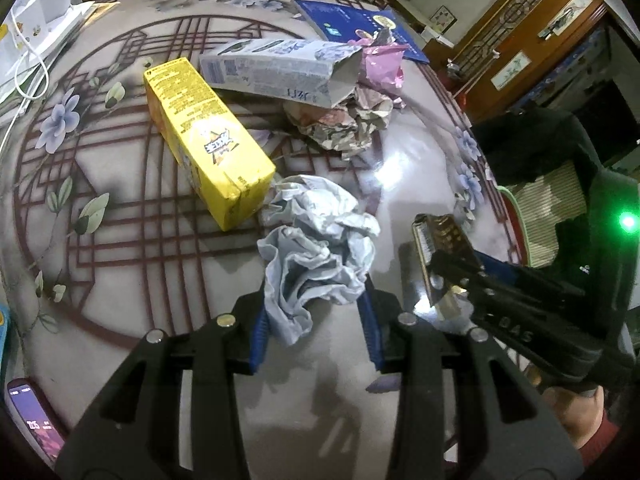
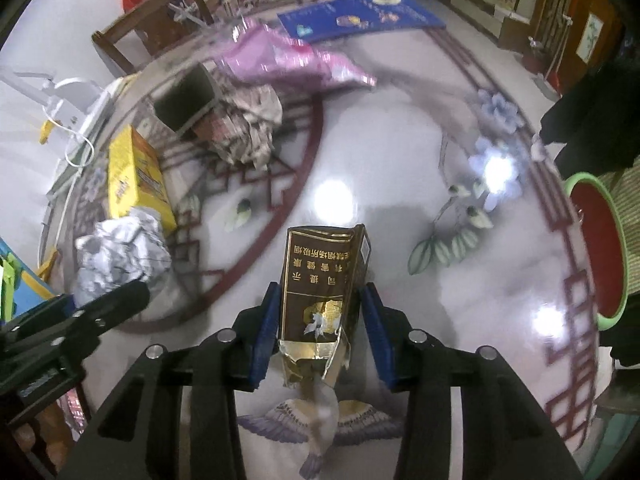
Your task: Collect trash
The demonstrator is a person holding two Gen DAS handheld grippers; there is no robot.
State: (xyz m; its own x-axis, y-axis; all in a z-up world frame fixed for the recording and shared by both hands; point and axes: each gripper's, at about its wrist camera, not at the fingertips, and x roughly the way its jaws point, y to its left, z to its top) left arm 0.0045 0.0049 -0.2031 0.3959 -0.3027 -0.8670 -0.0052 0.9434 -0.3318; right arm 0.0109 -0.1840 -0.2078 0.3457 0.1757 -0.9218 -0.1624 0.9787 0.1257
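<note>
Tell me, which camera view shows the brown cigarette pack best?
The right wrist view: the brown cigarette pack fills the centre, its printed face visible between the right gripper pads. The left wrist view shows it only small, edge-on, at the right.

dim indoor light; white lamp glare spots on the glossy patterned worktop [image 2: 360, 152] ahead of both grippers, motion blur farther off, fisheye bending and dark corners.

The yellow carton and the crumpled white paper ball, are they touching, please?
Cannot tell: in both wrist views the crumpled white paper ball overlaps the yellow carton, hiding any gap.
</note>
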